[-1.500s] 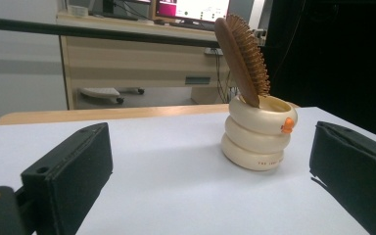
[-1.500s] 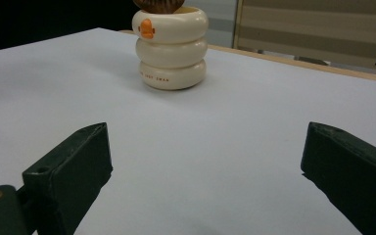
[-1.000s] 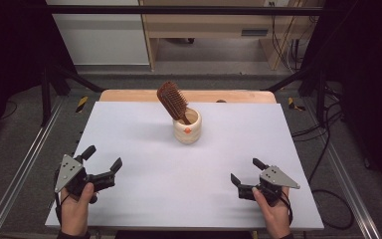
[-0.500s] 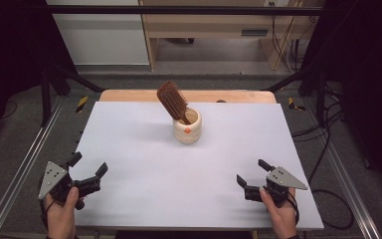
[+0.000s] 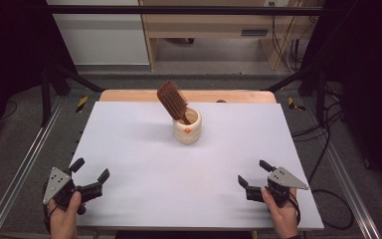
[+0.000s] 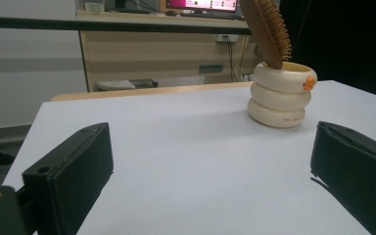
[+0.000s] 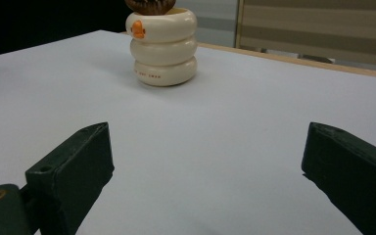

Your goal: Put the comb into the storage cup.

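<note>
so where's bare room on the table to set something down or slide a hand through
Nearly all of the white table top is bare: the wide stretch between the left gripper and right gripper, and both sides of the cup. The one crowded spot is that cup, with the hairbrush leaning out.

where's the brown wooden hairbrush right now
In the high view the brown wooden hairbrush stands handle-down in the cream ringed ceramic cup, leaning left, at the middle of the far half of the white table.
</note>
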